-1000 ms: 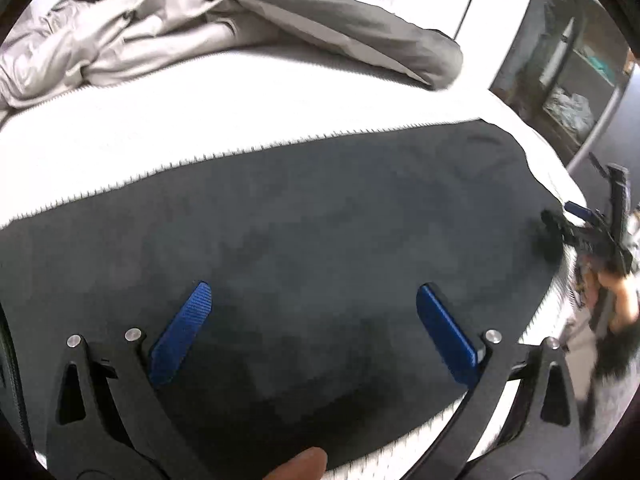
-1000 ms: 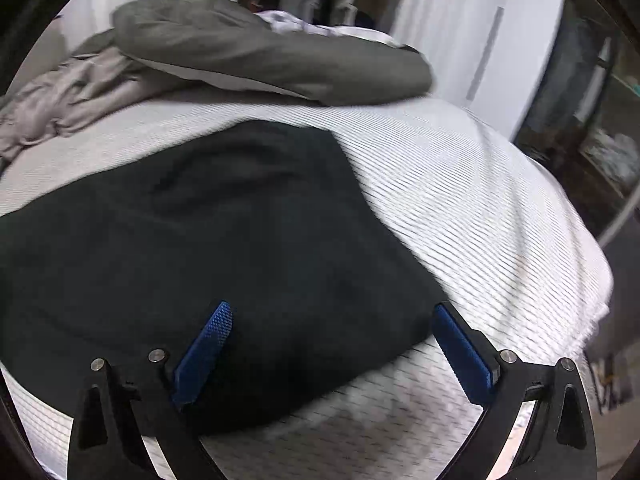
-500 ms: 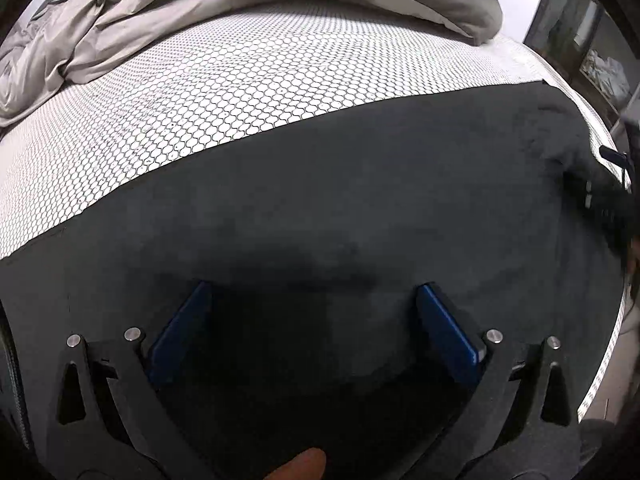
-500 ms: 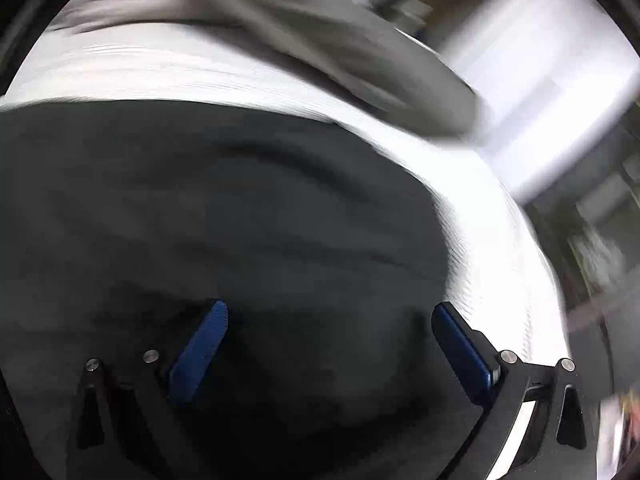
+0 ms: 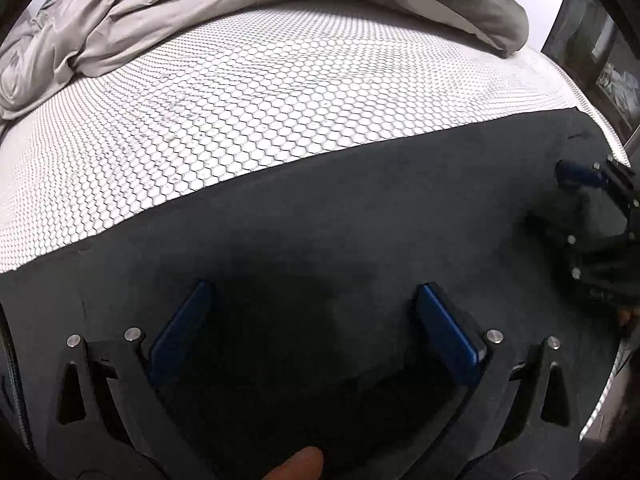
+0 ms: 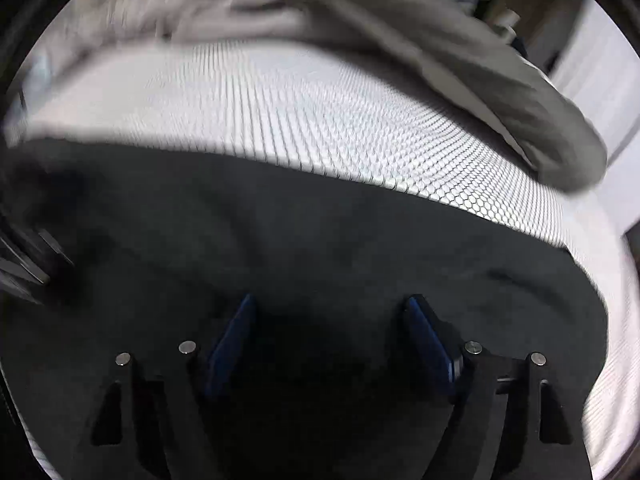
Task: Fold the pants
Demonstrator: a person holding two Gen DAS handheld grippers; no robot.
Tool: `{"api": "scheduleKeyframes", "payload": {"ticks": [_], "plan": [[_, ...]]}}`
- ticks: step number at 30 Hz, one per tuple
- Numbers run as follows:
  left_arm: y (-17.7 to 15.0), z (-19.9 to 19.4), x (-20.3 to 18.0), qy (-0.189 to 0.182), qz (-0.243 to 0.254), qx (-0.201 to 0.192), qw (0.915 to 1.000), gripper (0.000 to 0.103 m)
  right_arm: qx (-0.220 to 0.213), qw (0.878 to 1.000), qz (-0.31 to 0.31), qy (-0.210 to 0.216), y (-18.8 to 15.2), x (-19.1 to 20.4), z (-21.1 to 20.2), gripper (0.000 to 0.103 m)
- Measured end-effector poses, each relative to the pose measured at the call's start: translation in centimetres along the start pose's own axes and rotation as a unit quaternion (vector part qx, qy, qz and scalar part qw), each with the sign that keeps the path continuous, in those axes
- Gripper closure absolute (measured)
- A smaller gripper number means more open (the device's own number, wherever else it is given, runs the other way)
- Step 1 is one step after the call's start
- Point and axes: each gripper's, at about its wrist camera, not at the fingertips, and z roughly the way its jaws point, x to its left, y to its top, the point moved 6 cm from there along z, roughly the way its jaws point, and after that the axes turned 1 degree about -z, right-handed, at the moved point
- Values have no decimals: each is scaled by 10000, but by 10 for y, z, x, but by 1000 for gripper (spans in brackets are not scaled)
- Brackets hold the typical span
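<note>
Left wrist view: left gripper (image 5: 312, 320) pointed down over black pants (image 5: 360, 208), jaws spread wide, blue pads (image 5: 180, 332) low over the dark cloth; contact not clear, nothing pinched between them.
Fingertip: a person's fingertip (image 5: 296, 466) at bottom edge, behind the gripper.
Pants location: spread flat across the near part of the mattress (image 5: 248, 92), white cover with honeycomb pattern; far hem runs as a diagonal line across the view, right end near the mattress corner.
Right gripper seen from left: right gripper (image 5: 580, 200) at far right, low over the pants' right end; one blue pad visible, the other lost in shadow.
Right wrist view: blurred; right gripper (image 6: 328, 336) over pants (image 6: 320, 232), jaws have just been closing, now partly narrowed but a clear gap remains; pads over the cloth, no fold seen gripped.
Bedding: grey duvet (image 5: 248, 0) bunched along the far side of the mattress, apart from the pants.
Right background: dark shelving (image 5: 604, 48), contents too small to tell.
</note>
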Motion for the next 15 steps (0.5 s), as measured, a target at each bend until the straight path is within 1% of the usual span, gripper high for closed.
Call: {"api": "scheduleKeyframes", "payload": {"ticks": [1,2,3,4,5,6,7,9,10,11,13,14,15], "plan": [[0,0,1,-31,35,-12,10000,0,-102,9998,-86,-143,-5,-12,1,22],[-1,-1,2,-53,42,-24,10000,0,-82,9995,-7,-314,-7,-33,5,22],[-1,-1,2,-75,37,-24,10000,0,-17,9977,171,-654,-15,-65,7,22],[-1,-1,3,-90,38,-24,9999,0,81,9927,424,-1125,-28,-102,7,22],[-1,-2,3,-92,42,-21,9999,0,177,9885,598,-1377,-39,-115,6,22],[-2,-3,3,-86,53,-24,9999,0,292,9836,895,-1540,-53,-143,9,22],[-1,-3,2,-77,63,-29,9999,0,350,9809,1282,-1419,-66,-165,11,22],[1,-6,2,-109,102,-2,9999,0,283,9777,1806,-1033,-76,-185,4,22],[4,-11,3,-124,103,3,9999,0,194,9766,1883,-1026,-77,-188,-5,28],[7,-13,3,-112,76,-69,9999,1,84,9761,1912,-1032,-66,-190,-9,32],[15,-27,11,-115,-113,-338,9993,1,-229,9740,2014,-1012,-60,-179,-31,33],[17,-30,13,-162,-218,-376,9989,1,-332,9749,1989,-938,-38,-179,-22,33],[18,-30,15,-182,-293,-374,9987,1,-443,9763,1928,-879,-30,-167,-28,33]]}}
